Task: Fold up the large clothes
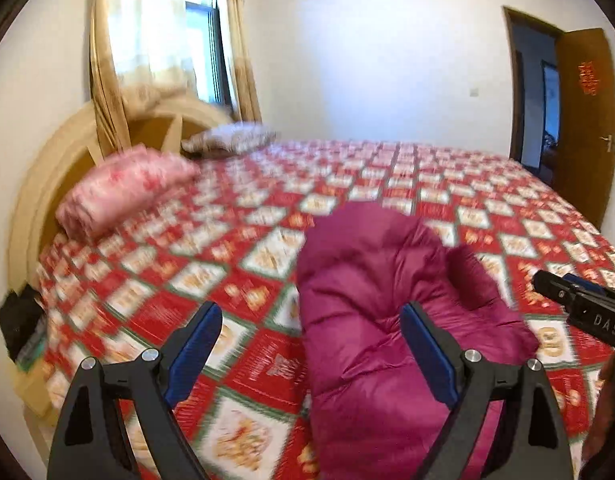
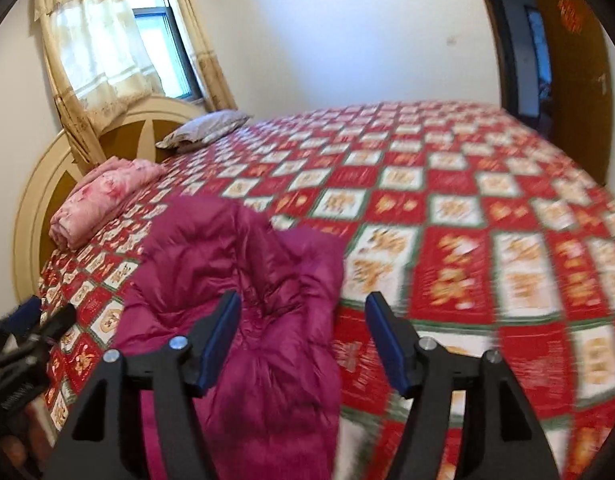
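While both hand-held grippers hang above the near edge of the bed [image 1: 387,168], we hold nothing. Going left to right, a folded pink quilt [image 1: 119,192] and a grey pillow [image 1: 227,140] lie along the headboard edge, well apart from our work. Our left hand-held gripper [image 1: 311,344] stands spread wide, its blue pads [image 1: 195,336] clear of any cloth; the bedspread and part of the garment show through the gap, but neither pad touches them. The magenta down jacket [image 1: 371,312] lies in a puffy bundle near the near edge of the bed, folded over on itself, one rounded lobe bulging toward the far side. In the right wrist view the same jacket [image 2: 243,280] sits below and left of our right hand-held gripper [image 2: 303,340], which is also parted, empty, with nothing pinched between its pads [image 2: 223,340].

We judge the fold is partly made and the bundle has been let go. The risk is the padding: slippery, springy fill may push the layers back open now that nothing pins them. If we come down again and pinch only the top shell, the slick fabric could slide out or drag the whole bundle across the bedspread, skewing the fold. The two tools also sit near each other over the jacket, so a hurried reach could knock them together.
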